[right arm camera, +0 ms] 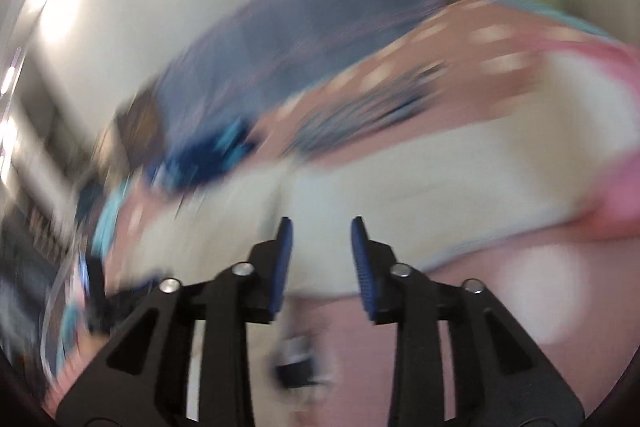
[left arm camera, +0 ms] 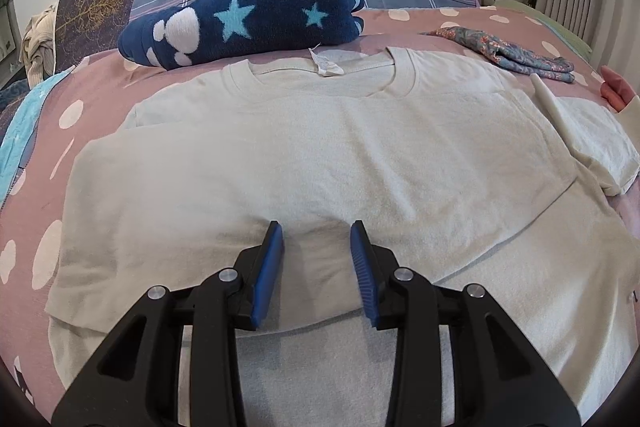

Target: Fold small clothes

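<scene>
left fingers: the left gripper stands with its blue fingers apart, tips resting on or just above the shirt, a low ridge of cloth between them but no pinch visible
shirt: the pale T-shirt lies flat on the pink dotted bed, collar away from the left gripper, hem toward it, long axis running away from the fingers; one side seems already folded in
shirt's right edge: a sleeve lies folded out at the right side, a hand near it
right fingers: the right gripper is released, nothing between its fingers; heavy blur, but the shirt lies ahead of it
nearer hand: left for the hem, right likely for the sleeve side
</scene>
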{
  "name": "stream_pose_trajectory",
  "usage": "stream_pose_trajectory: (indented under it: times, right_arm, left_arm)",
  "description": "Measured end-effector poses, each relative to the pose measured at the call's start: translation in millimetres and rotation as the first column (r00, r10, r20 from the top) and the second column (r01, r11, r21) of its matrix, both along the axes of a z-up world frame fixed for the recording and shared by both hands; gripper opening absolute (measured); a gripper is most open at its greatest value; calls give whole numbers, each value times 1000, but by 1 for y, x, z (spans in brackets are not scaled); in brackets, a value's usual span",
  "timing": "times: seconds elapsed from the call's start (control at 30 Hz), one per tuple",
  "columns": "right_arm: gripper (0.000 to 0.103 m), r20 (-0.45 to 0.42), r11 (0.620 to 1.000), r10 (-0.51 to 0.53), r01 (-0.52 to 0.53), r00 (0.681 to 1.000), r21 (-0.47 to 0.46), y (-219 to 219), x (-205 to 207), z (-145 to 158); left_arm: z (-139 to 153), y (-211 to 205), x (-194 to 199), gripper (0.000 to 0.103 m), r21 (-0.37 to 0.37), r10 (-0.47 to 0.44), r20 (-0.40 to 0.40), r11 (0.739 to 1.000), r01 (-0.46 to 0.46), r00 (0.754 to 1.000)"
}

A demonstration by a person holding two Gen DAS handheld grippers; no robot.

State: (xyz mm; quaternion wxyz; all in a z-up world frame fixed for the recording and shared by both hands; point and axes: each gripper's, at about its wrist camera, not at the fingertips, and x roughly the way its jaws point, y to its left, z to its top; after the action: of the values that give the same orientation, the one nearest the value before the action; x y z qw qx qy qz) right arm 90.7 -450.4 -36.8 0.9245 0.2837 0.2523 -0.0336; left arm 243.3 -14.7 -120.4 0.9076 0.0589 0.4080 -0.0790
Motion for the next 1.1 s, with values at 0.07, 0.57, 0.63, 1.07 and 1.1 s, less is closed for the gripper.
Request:
stream_pose_trajectory:
  times: [0.07,0.57,0.63,1.07,1.1]
  right_arm:
    - [38,15,980,-148,145,989,133,-59,-23,-3]
    - [9,-94,772,-403,394,910,499,-159,-22,-69]
    - [7,-50,795,-425,399,904,457,-149,-17,-54]
    - [6,118,852,462,-477,879,216,170,123,8]
    - [6,73,825,522,-525,850,209,200,131,-4]
  left_arm:
    - [0,0,0,37,0,1,1,1000,-1,1000]
    - [3,1,-3,41,-27,-4,9,1000,4,1000]
    - [3,2,-3,41,-36,-4,9,999,5,1000]
    - [6,26,-2,41,-205,10,4,979,-9,1000]
    - [8,30,-4,41,-228,13,4,974,-11,1000]
